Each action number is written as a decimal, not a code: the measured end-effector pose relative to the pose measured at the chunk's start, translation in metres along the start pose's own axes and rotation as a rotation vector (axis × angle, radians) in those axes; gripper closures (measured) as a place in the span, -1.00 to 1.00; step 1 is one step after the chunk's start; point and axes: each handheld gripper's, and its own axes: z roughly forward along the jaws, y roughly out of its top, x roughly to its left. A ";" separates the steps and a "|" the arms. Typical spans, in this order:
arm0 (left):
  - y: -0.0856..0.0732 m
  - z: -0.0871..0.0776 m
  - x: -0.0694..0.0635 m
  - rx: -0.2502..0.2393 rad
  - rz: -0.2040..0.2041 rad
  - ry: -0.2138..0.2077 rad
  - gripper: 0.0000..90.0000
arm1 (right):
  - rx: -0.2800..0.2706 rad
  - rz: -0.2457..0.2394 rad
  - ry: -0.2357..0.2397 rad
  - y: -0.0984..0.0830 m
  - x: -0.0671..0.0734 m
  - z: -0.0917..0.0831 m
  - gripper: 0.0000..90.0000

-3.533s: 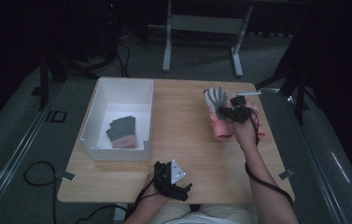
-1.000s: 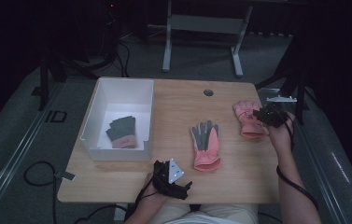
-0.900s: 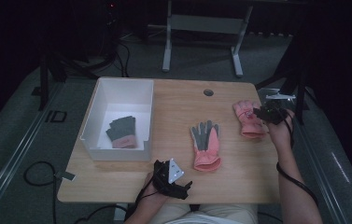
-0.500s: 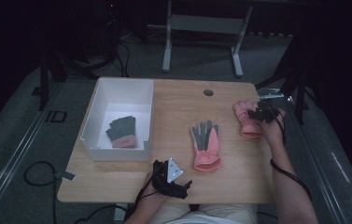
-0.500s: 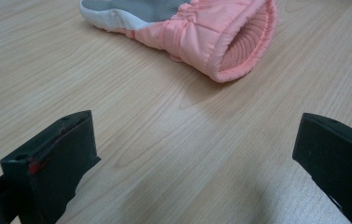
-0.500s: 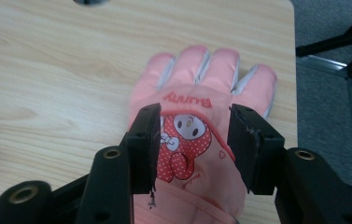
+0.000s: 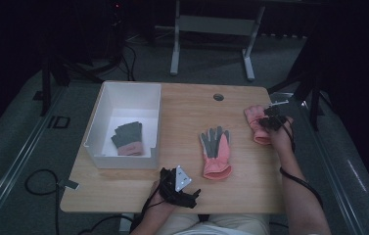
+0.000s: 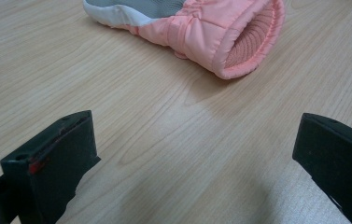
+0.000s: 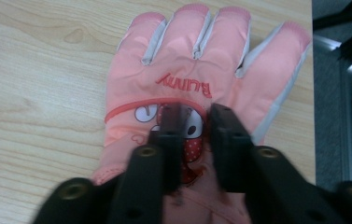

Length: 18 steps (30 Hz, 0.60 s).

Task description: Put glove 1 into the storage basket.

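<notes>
Wooden table (image 7: 182, 112), and your right gripper (image 9: 196, 116) sits on the pink glove (image 9: 201, 70) at the far right edge, jaws just narrowed, pinching its back. Glove fingers point away from you; your left gripper (image 7: 178, 187) idles wide open near the front edge.

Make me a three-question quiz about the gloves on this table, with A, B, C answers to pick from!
1. Where does the glove with grey fingers lie?
A. mid-table
B. in the box
C. on the floor

2. How many gloves lie in the white box?
A. none
B. one
C. three

3. How are the left gripper's jaws?
A. shut on a glove
B. wide open
C. shut on nothing

Answers: 1 A, it lies flat on the wood between box and right gripper. 2 B, a single dark glove lies inside. 3 B, the left gripper view shows bare table between its jaws.
</notes>
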 end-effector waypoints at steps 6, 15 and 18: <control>0.001 0.000 0.000 -0.002 0.004 -0.001 -1.00 | -0.030 0.036 0.021 0.006 0.004 -0.028 0.93; 0.000 -0.001 0.000 -0.012 0.001 0.019 -1.00 | -0.161 0.058 0.005 -0.001 0.019 -0.102 0.94; 0.000 -0.001 0.001 -0.013 -0.003 0.024 -1.00 | -0.187 0.060 0.009 -0.007 0.026 -0.119 0.94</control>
